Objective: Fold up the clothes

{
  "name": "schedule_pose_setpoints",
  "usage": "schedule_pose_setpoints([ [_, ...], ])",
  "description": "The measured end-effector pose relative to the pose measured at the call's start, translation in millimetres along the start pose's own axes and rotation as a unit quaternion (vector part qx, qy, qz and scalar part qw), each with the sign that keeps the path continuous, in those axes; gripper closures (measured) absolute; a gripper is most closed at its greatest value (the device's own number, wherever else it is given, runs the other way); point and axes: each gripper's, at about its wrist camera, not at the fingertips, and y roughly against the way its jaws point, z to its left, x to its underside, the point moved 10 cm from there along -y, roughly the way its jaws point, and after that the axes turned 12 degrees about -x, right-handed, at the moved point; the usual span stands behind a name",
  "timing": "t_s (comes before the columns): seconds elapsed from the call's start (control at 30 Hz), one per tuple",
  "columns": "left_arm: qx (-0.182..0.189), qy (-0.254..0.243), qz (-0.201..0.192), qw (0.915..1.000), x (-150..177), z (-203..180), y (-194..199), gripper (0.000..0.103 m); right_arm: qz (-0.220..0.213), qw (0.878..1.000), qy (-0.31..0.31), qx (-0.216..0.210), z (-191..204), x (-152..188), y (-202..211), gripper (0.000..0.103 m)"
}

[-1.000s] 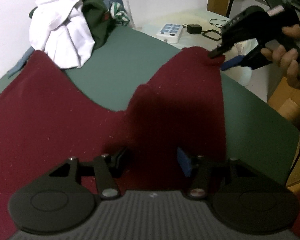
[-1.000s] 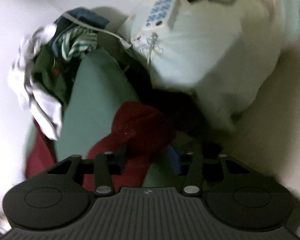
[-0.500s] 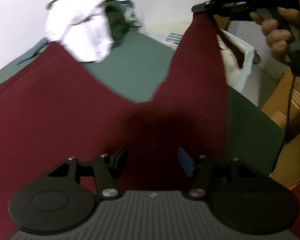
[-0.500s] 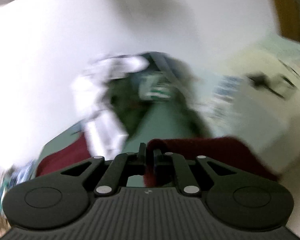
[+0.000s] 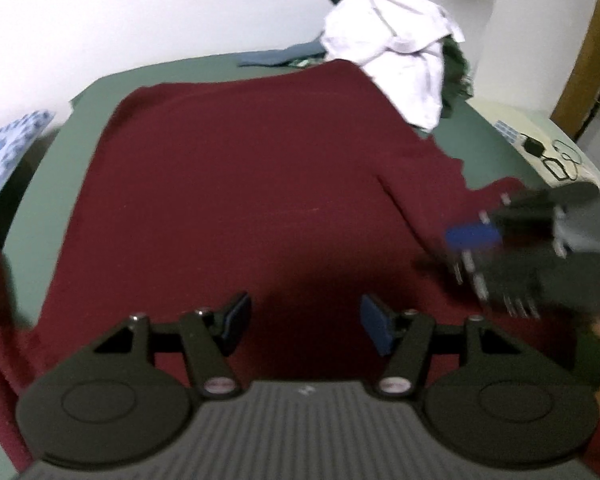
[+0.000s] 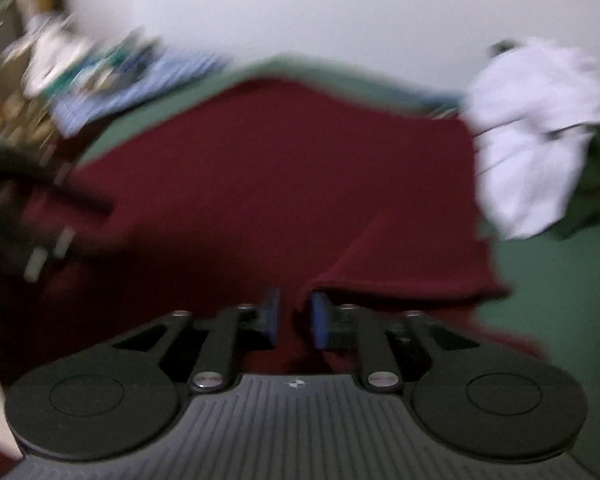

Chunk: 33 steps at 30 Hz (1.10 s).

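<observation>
While the left gripper hovers with jaws apart over the garment, the right gripper pinches its sleeve between nearly closed jaws, apparently to fold it inward.

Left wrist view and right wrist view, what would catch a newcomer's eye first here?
First the big maroon garment spread across most of the green surface. Next the crumpled white garment heaped at the far right corner, overlapping the maroon edge. Then the right gripper, nearly closed on a maroon fold, while the left gripper hangs open.
</observation>
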Motion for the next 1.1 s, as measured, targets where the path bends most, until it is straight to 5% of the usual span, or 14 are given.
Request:
schedule_pose_setpoints([
  [0.1,0.002,-0.011,0.001,0.9999,-1.6,-1.9,-8.1,0.040,-0.013,1.000,-0.002,-0.026,3.4,8.6,22.6,0.069],
  [0.2,0.016,-0.050,-0.014,0.9985,-11.6,-27.1,-15.3,0.040,-0.052,0.994,-0.100,-0.003,-41.2,13.8,52.9,0.069],
  [0.4,0.075,-0.126,-0.046,0.9880,-39.1,-107.7,-23.6,0.031,-0.123,0.947,-0.294,0.032,-124.6,35.1,99.4,0.067],
  [0.63,0.074,-0.169,-0.036,0.9821,-40.3,-146.7,-40.8,0.031,-0.142,0.903,-0.404,-0.041,-150.6,38.9,82.7,0.071],
  [0.9,0.051,-0.152,-0.032,0.9865,-37.1,-141.1,-39.7,0.032,-0.111,0.909,-0.401,-0.014,-171.1,21.1,39.3,0.071],
  [0.97,0.045,-0.146,-0.032,0.9877,-36.3,-138.9,-38.1,0.032,-0.113,0.907,-0.406,-0.014,-176.6,18.3,34.3,0.081],
  [1.0,0.042,-0.143,-0.032,0.9883,-35.9,-137.9,-37.4,0.032,-0.114,0.908,-0.403,-0.010,-178.8,15.9,33.2,0.098],
  [1.1,0.034,-0.135,-0.033,0.9897,-35.0,-135.0,-35.1,0.031,-0.126,0.919,-0.374,0.005,-179.4,2.3,38.7,0.099],
])
